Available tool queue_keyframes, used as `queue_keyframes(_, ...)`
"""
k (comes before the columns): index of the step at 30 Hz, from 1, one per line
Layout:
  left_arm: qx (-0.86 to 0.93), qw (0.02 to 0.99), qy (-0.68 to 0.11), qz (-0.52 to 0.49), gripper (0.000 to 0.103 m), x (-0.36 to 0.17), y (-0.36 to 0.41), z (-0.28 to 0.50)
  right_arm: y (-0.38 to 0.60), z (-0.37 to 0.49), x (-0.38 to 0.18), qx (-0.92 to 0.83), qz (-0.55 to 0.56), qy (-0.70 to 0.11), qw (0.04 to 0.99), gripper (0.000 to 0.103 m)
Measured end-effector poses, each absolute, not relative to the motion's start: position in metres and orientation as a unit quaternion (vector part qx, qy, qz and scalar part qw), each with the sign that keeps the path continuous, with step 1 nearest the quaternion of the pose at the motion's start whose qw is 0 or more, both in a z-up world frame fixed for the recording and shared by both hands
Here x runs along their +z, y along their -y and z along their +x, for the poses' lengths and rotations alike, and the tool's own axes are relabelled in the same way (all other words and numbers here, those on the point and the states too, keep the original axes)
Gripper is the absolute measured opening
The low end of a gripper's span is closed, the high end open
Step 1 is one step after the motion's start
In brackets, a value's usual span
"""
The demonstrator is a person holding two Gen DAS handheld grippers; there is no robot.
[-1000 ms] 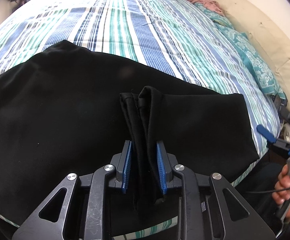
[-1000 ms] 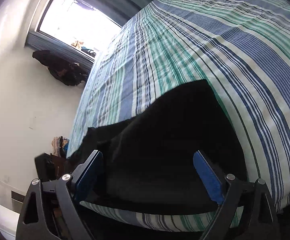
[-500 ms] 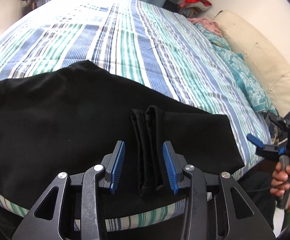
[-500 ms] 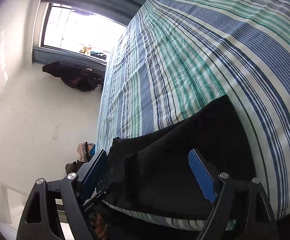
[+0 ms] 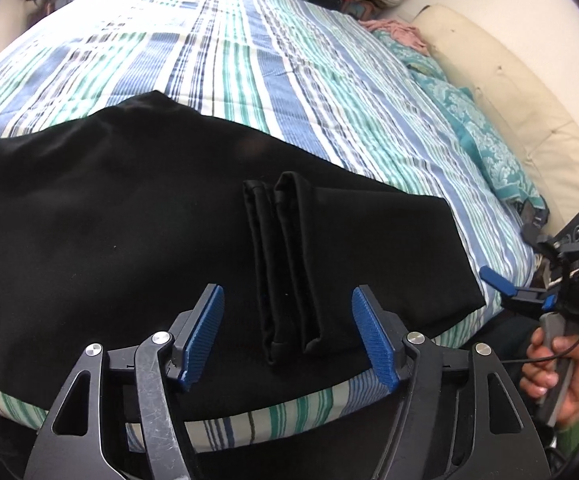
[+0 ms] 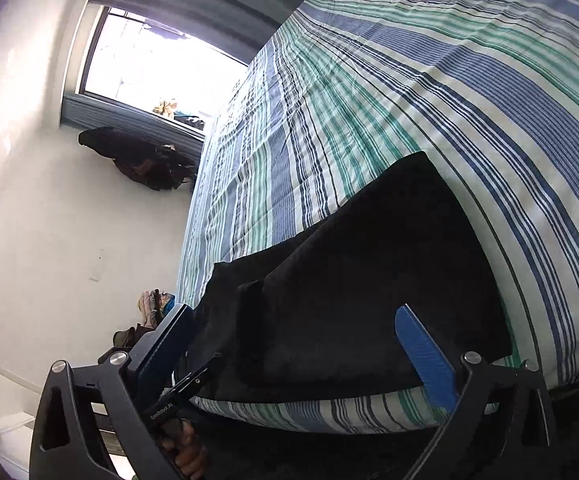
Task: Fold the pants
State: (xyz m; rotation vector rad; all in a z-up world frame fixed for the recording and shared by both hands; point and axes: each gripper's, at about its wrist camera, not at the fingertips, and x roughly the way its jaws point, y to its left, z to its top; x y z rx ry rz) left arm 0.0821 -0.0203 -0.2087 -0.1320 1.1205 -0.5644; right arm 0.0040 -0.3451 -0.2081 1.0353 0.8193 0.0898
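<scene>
on striped bedspread (image 5: 273, 60): black pants (image 5: 129, 240) folded flat. left gripper (image 5: 289, 340) released, empty; right gripper (image 6: 293, 356) also released, empty.

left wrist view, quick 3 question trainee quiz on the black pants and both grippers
1. True or false: the left gripper is shut on the black fabric pants.
2. What lies under the pants? A) wooden table B) striped blue, green and white bedspread C) grey carpet
3. Fill in: the right gripper is open, holding ____.

Key: 1 false, its blue pads stand apart on either side of the pants' folded hem ends. 2 B. 3 nothing.
</scene>
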Motion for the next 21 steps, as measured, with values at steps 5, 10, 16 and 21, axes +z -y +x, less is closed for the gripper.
queue_keyframes(5,-0.223,0.832,-0.495,-0.113,0.070,-0.183,-0.029,0.088,0.324,0.005,-0.233,-0.004,0.374,-0.405,0.834,0.096)
queue_keyframes(10,-0.117,0.874,-0.439,-0.170,0.092,-0.151,-0.142,0.125,0.313,-0.005,-0.195,-0.010,0.294,-0.343,0.892,0.096)
queue_keyframes(16,-0.064,0.794,-0.574,-0.189,0.089,-0.185,-0.262,0.211,0.325,-0.003,-0.207,-0.024,0.328,-0.352,0.876,0.096)
queue_keyframes(21,-0.080,0.729,-0.672,-0.107,0.097,-0.246,-0.254,0.226,0.319,-0.005,-0.205,-0.016,0.319,-0.354,0.879,0.096)
